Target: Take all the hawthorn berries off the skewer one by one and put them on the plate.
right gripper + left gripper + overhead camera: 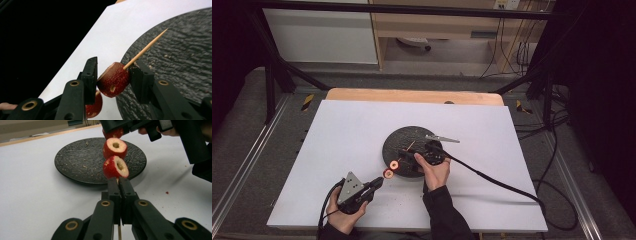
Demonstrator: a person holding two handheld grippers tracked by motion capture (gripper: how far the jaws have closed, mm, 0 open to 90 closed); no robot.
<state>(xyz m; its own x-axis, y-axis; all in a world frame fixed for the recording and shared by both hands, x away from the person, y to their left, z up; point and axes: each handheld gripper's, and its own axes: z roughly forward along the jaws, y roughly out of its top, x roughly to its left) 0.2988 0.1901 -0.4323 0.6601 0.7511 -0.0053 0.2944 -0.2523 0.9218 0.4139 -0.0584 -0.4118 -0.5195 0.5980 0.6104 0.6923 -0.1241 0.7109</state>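
Observation:
A thin wooden skewer (145,51) carries three cored red fruit pieces above the rim of a black round plate (412,137). My left gripper (120,191) is shut on the skewer's bare near end, just behind the first fruit piece (115,167); a second fruit piece (115,147) sits farther along. My right gripper (113,72) is shut on the third fruit piece (113,80), one jaw on each side, and the skewer's point sticks out past it over the plate. In the high view the left gripper (379,181) is near the table's front, and the right gripper (404,156) is over the plate.
The plate lies in the middle of a white sheet (342,140) on a wooden table (412,95). Crumbs dot the plate, and small red bits lie on the sheet near it. The right gripper's cable (497,182) trails off to the right. Black frame bars stand around the table.

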